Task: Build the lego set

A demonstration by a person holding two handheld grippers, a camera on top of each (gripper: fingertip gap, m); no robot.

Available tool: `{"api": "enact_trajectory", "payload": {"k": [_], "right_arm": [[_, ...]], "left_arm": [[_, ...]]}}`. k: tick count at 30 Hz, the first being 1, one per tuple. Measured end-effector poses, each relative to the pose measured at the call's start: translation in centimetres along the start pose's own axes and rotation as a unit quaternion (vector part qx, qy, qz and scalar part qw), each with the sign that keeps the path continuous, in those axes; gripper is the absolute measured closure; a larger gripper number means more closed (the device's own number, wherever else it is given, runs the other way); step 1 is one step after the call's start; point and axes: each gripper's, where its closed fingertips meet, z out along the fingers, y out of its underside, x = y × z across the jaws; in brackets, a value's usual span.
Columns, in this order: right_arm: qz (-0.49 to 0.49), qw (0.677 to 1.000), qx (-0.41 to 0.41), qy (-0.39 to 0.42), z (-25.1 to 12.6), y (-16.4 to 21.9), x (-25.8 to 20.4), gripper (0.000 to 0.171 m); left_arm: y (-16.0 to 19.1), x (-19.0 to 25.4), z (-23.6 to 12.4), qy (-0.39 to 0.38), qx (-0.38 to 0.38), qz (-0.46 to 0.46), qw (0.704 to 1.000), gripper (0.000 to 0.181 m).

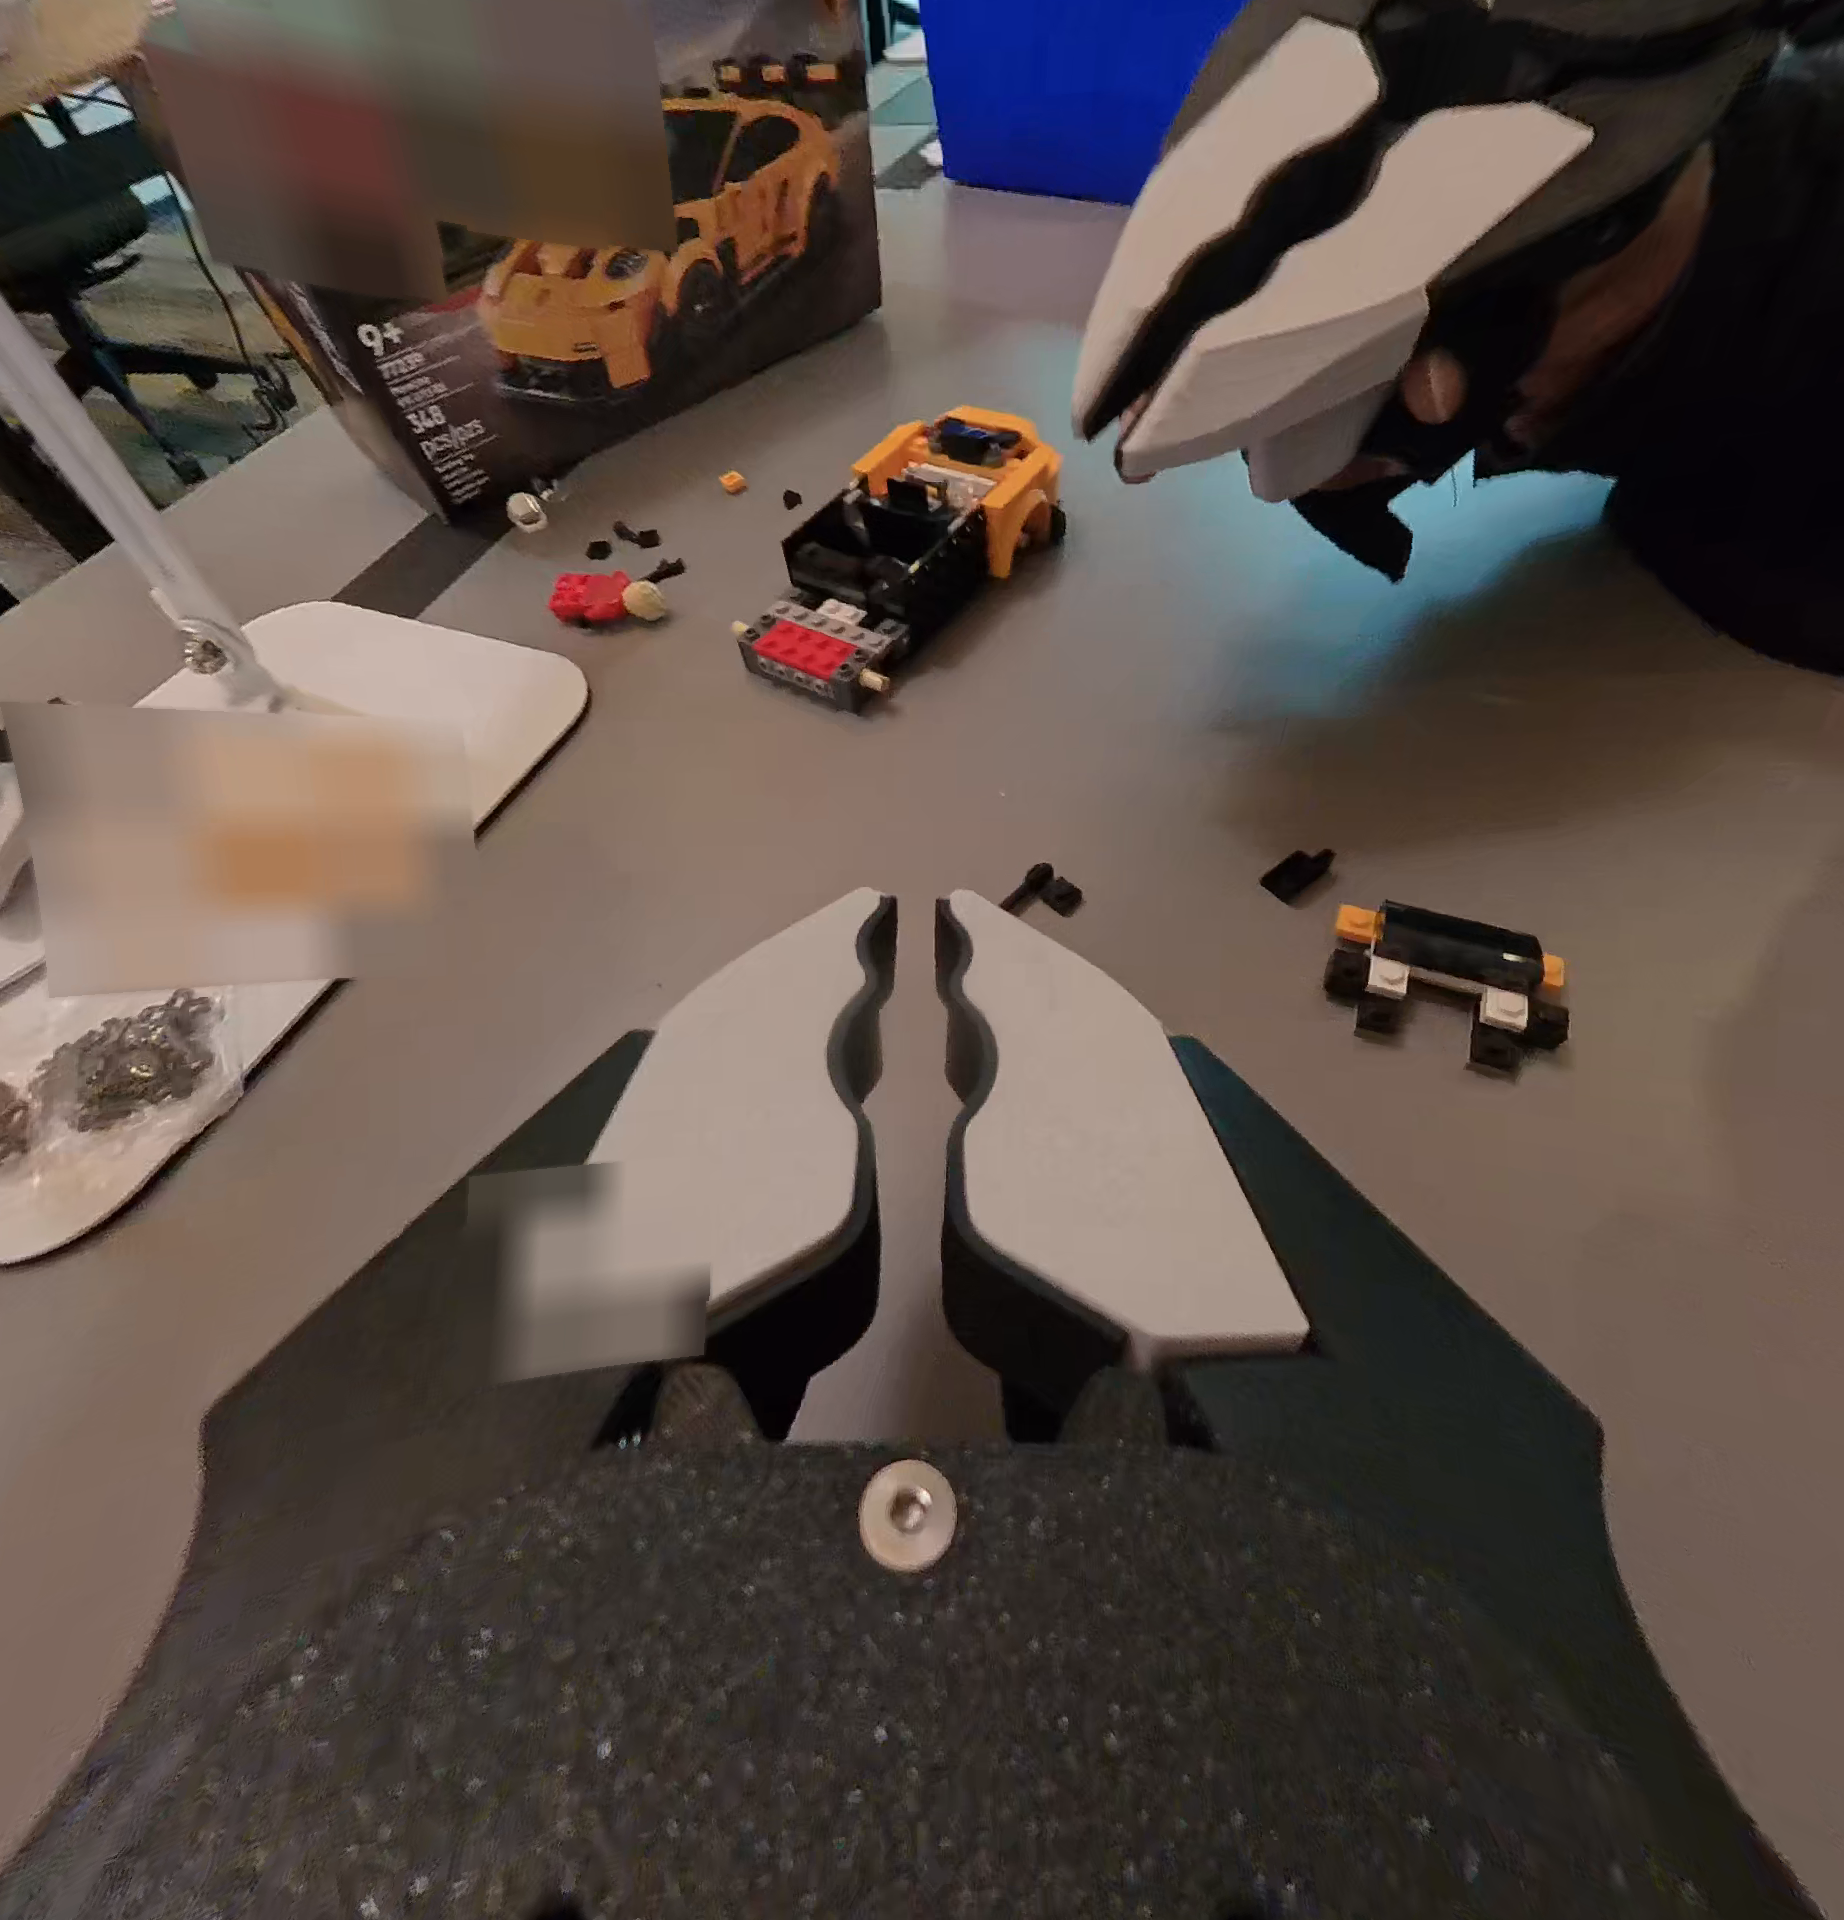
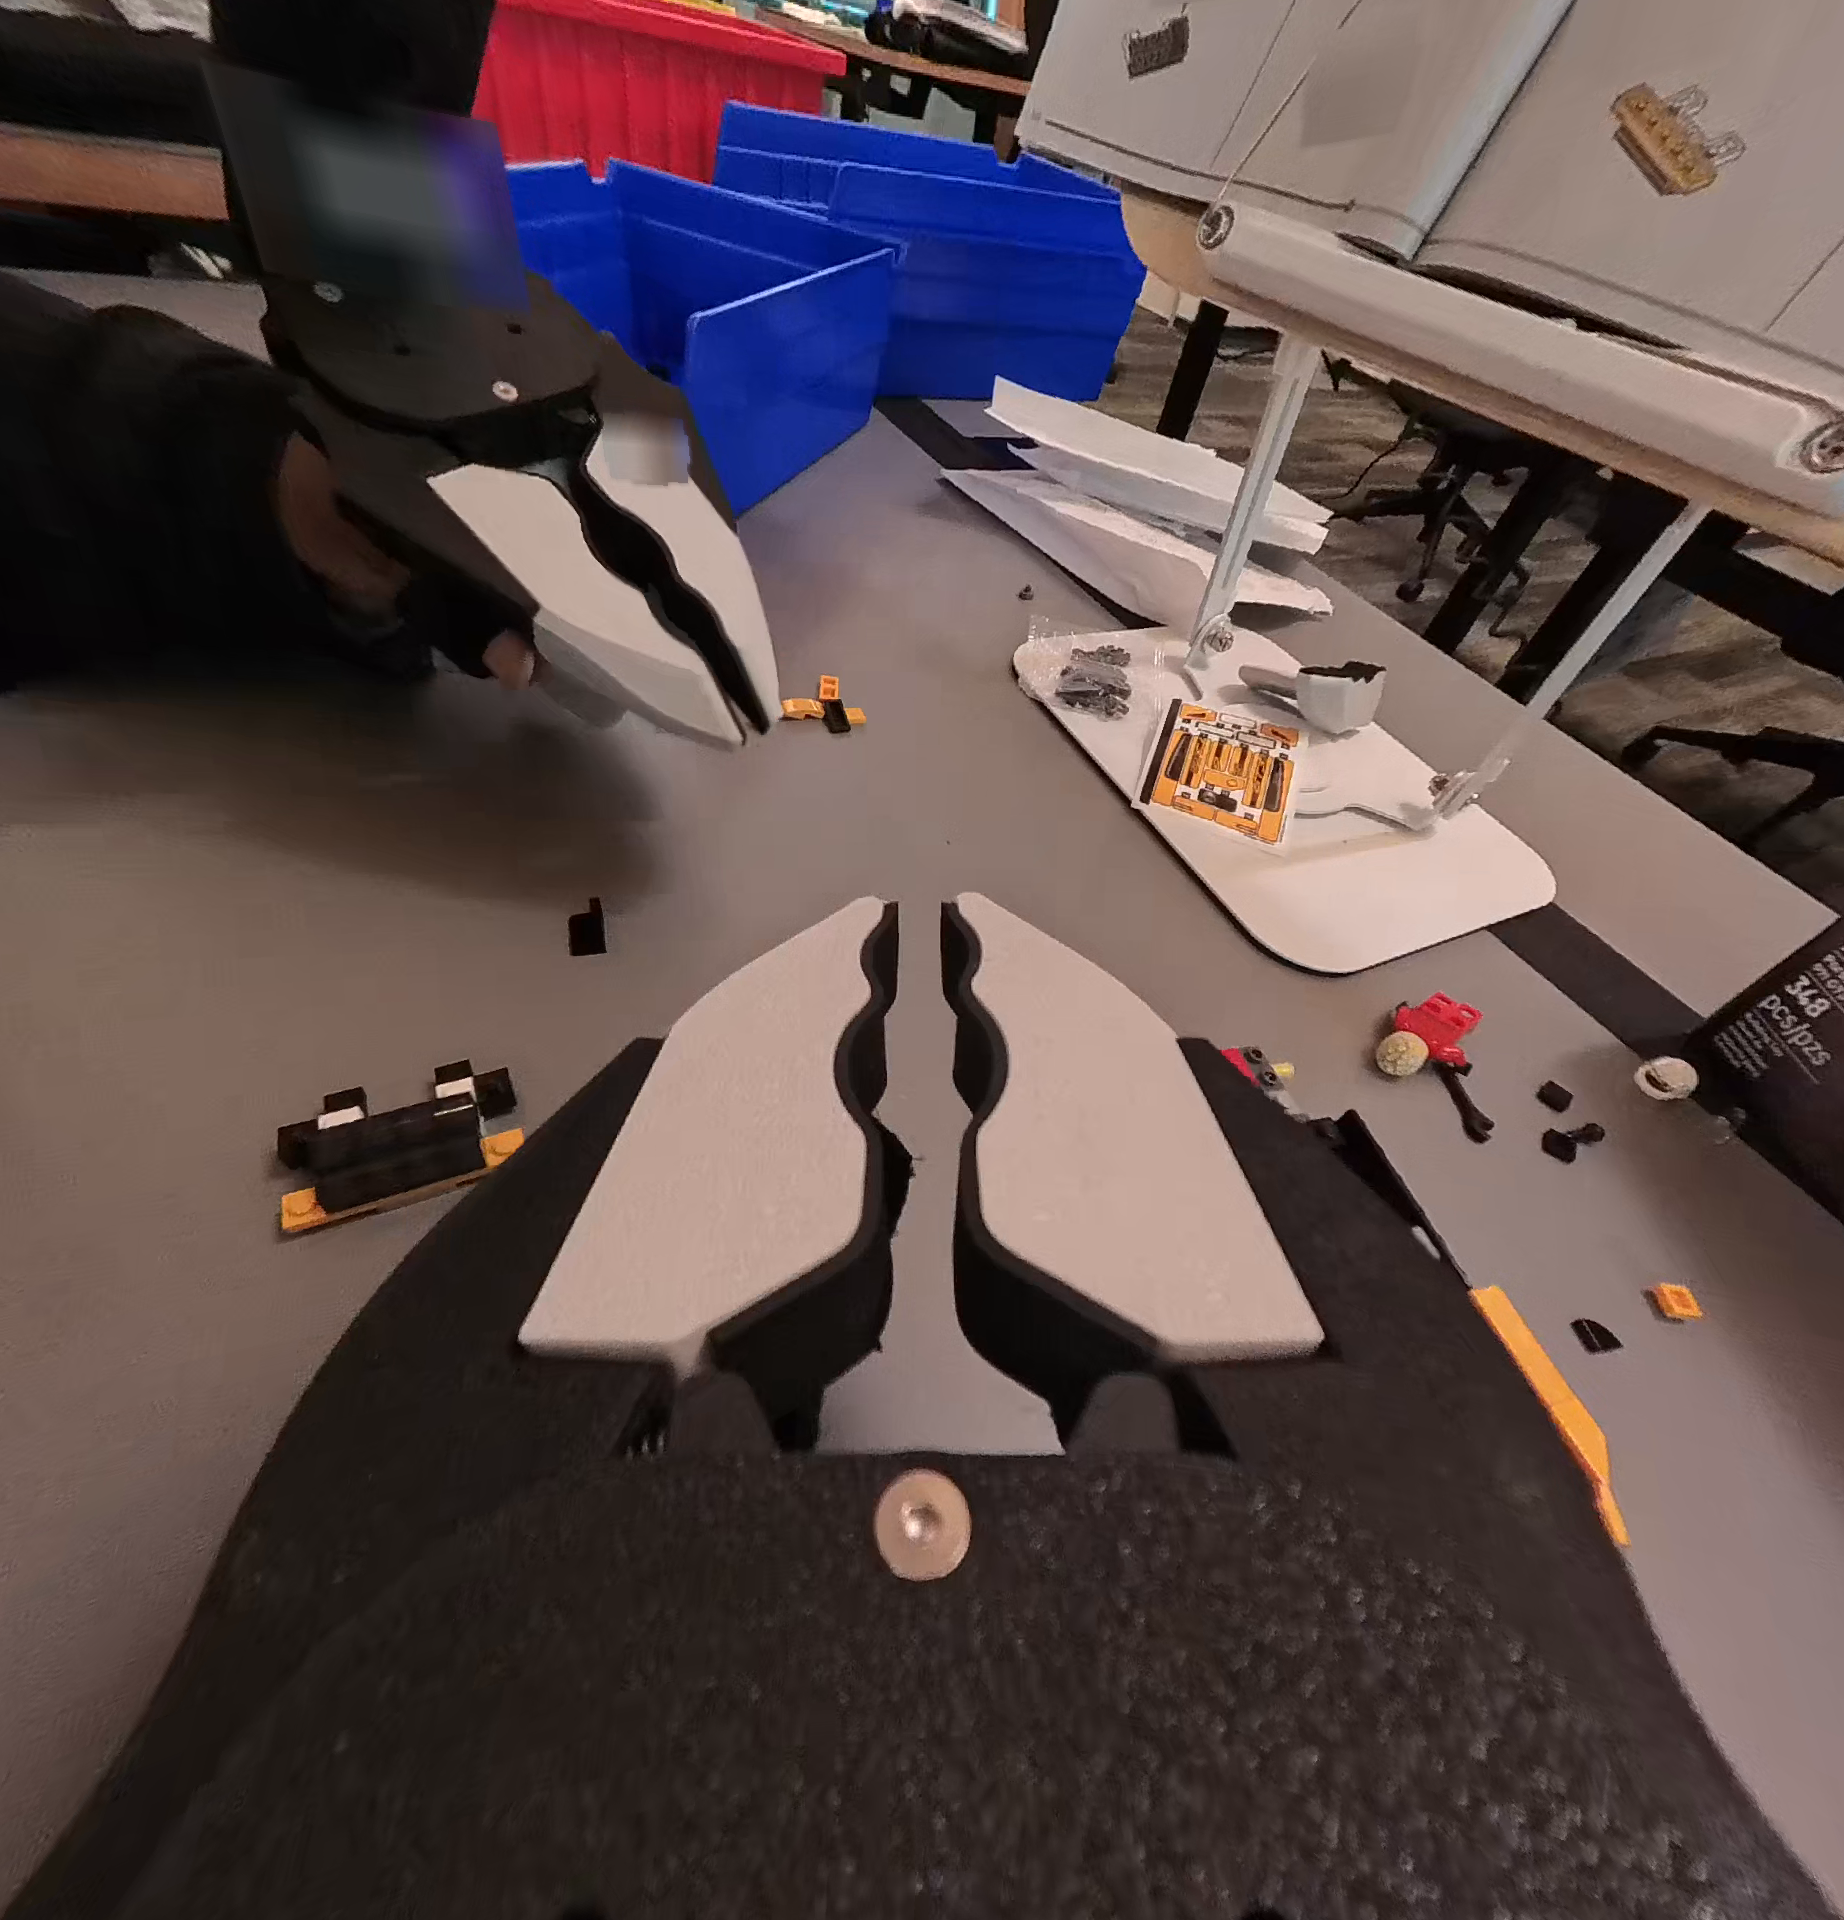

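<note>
**A shared office or lab workroom**

The scene was set at a grey table in what appeared to be an office-like workroom. Patterned carpet was seen beyond the table's far right edge, and a wheeled office chair was visible past its far left corner. Further tables were ranged behind, one draped in red cloth. Blue plastic bins were stacked along the table's far edge. A white stand base with slanted metal rods was placed near the right edge, and a raised board was carried above it.
</note>
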Motion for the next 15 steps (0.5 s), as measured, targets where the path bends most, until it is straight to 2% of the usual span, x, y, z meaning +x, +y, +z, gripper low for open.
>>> {"api": "enact_trajectory", "payload": {"k": [3, 6, 9, 12, 15], "right_arm": [[0.013, 1.0, 0.005, 0.013, 0.0, 0.2, 0.6, 0.163], [0.016, 0.997, 0.021, 0.07, 0.1, -0.4, 3.1, 0.16], [0.014, 0.987, 0.048, 0.155, -0.3, -3.3, 8.4, 0.153], [0.005, 0.975, 0.067, 0.212, 0.3, -6.9, 14.4, 0.14], [0.017, 0.967, 0.066, 0.248, 2.0, -8.7, 20.1, 0.128]], "left_arm": [[-0.3, -0.7, -0.3, -0.016, 0.016, -0.009, 1.0, 0.176], [-0.7, -1.4, -0.5, -0.036, 0.031, -0.014, 0.999, 0.176], [-1.3, -1.9, -0.8, -0.047, 0.048, -0.018, 0.998, 0.176], [-1.6, -2.0, -1.1, -0.052, 0.057, -0.026, 0.997, 0.176], [-1.7, -2.1, -1.3, -0.059, 0.059, -0.027, 0.996, 0.176]]}}
